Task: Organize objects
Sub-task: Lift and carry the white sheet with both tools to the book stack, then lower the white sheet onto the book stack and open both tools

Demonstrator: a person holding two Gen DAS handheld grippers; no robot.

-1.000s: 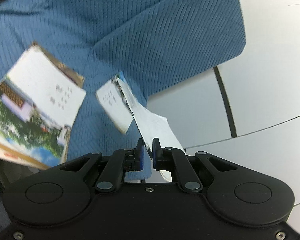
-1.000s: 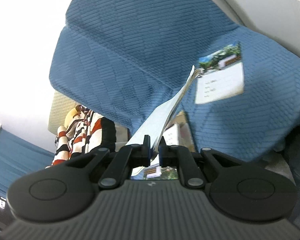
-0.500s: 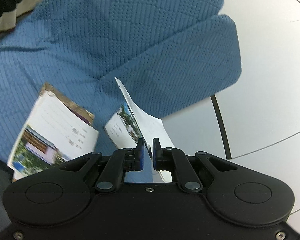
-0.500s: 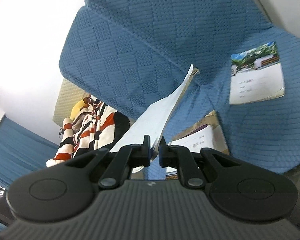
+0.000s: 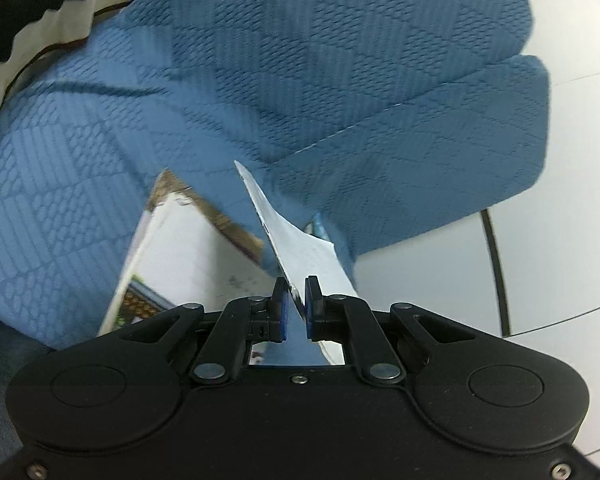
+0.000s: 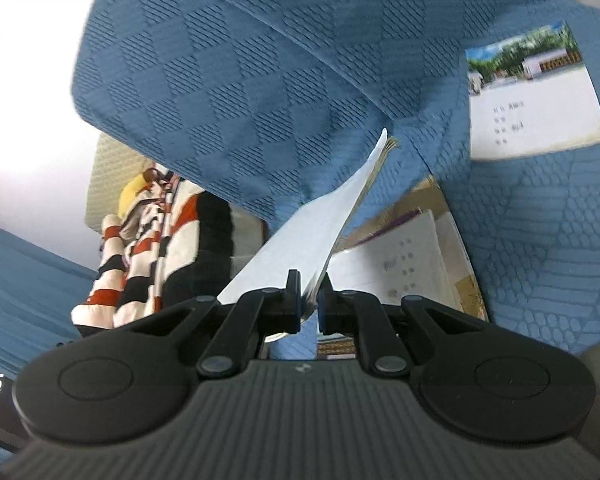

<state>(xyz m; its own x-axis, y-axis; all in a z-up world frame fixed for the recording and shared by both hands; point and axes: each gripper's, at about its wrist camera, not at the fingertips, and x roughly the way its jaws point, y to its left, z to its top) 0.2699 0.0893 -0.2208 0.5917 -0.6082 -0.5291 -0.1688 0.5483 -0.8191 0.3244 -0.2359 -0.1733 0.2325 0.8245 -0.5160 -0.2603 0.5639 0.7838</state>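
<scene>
Your left hand-held gripper (image 5: pixel 296 306) is clamped down narrow on the edge of a thin booklet (image 5: pixel 290 240), which sticks up and away from the pads, bending over the blue quilted cushion (image 5: pixel 340 80). Just left of it there's another booklet (image 5: pixel 188 256) with a photo cover lying flat on the same blue fabric. Your right hand-held gripper (image 6: pixel 309 300) is also pinched tight, on the lower edge of a thin booklet (image 6: pixel 320 236) whose pages fan up toward the cushion (image 6: pixel 260 60). Under it a stack of booklets (image 6: pixel 412 264) rests on the fabric, and one more photo-cover booklet (image 6: pixel 534 92) lies up at the right, apart from the stack. A striped plush toy (image 6: pixel 152 240) sits off left.
</scene>
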